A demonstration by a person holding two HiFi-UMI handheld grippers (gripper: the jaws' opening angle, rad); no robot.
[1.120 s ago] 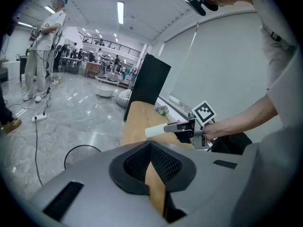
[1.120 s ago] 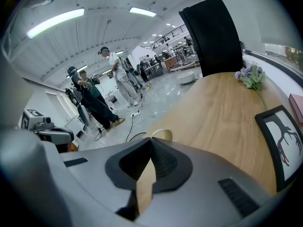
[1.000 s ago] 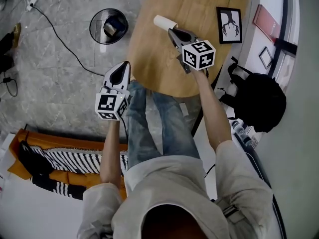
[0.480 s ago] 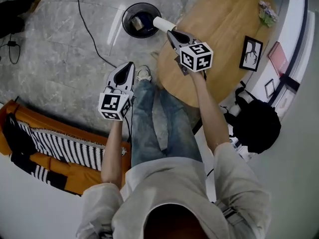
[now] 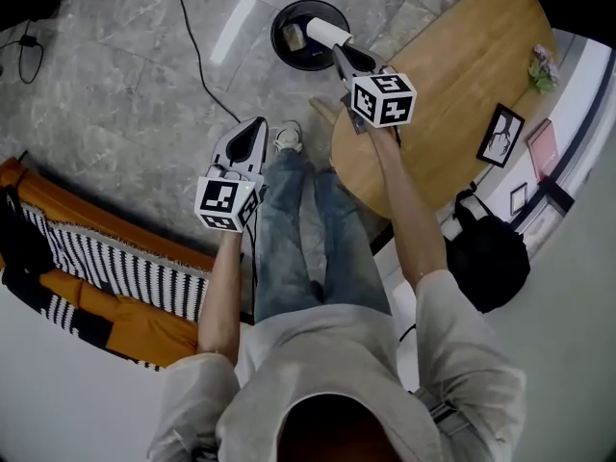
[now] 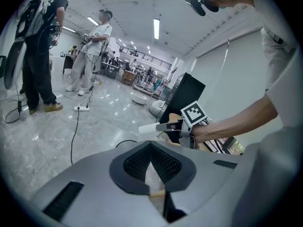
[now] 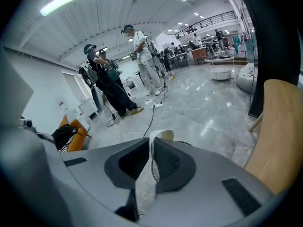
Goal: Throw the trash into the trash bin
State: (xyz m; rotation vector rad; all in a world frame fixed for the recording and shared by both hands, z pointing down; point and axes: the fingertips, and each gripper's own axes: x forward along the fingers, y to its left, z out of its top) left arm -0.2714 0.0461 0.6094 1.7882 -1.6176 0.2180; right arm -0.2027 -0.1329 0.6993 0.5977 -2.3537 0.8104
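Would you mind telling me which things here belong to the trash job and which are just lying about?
In the job: paper cup, clamped in the right gripper; trash bin.
Lying about: wooden table, picture frame, black backpack, floor cable, striped blanket.

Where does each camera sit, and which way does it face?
Head view: on the person's head, steeply down at trash bin and table; arms, legs, left tool, right tool show.
Left gripper view: on left tool, along its shut jaws, across the floor.
Right gripper view: on right tool, along jaws shut on a white cup.
Shared: all three views show the cup.
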